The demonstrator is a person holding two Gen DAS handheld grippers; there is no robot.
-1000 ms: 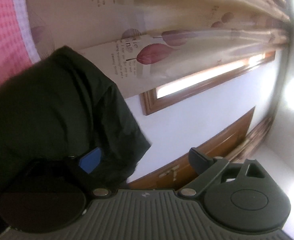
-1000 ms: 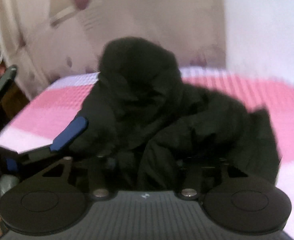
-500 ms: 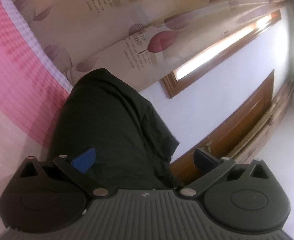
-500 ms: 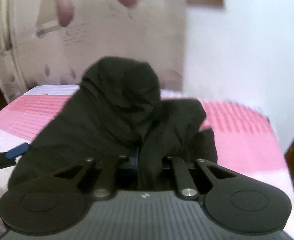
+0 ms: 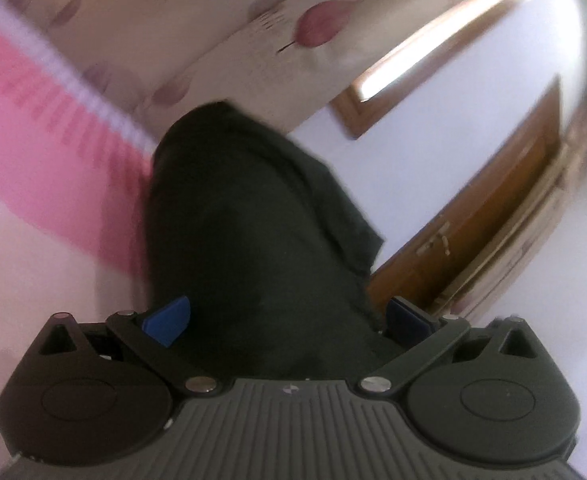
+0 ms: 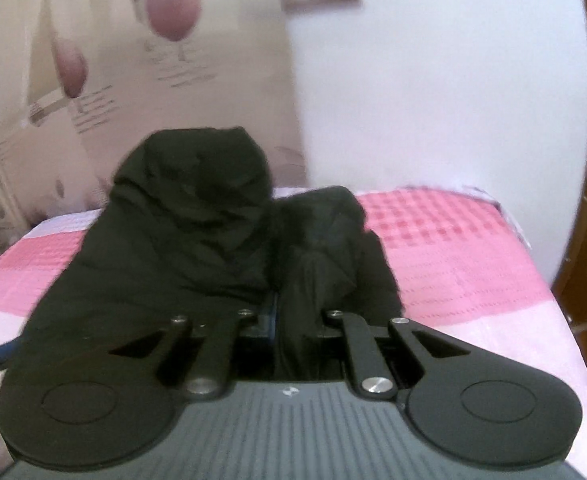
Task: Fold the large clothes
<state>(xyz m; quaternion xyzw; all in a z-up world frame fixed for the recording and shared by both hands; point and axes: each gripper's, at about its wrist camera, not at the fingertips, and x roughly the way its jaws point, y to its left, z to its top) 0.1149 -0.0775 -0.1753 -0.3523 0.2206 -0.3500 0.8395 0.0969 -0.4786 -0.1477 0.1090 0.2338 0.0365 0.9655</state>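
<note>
Left wrist view: left tongs (image 5: 287, 318) gape wide around the black jacket (image 5: 249, 216), frame centre, unpinched. Right wrist view: right tongs (image 6: 289, 320) pinch a jacket fold above the pink bed (image 6: 453, 248); best lift steadily, keeping fabric taut.

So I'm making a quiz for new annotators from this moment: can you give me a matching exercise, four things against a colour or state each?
Things:
1. left gripper
2. right gripper
3. jacket
4. bedspread

Colours or states:
A. pink checked
B. black, heaped up
C. jaws wide apart, pads not pressing
D. jaws closed on a fold of fabric

Pairs: 1-C, 2-D, 3-B, 4-A
</note>
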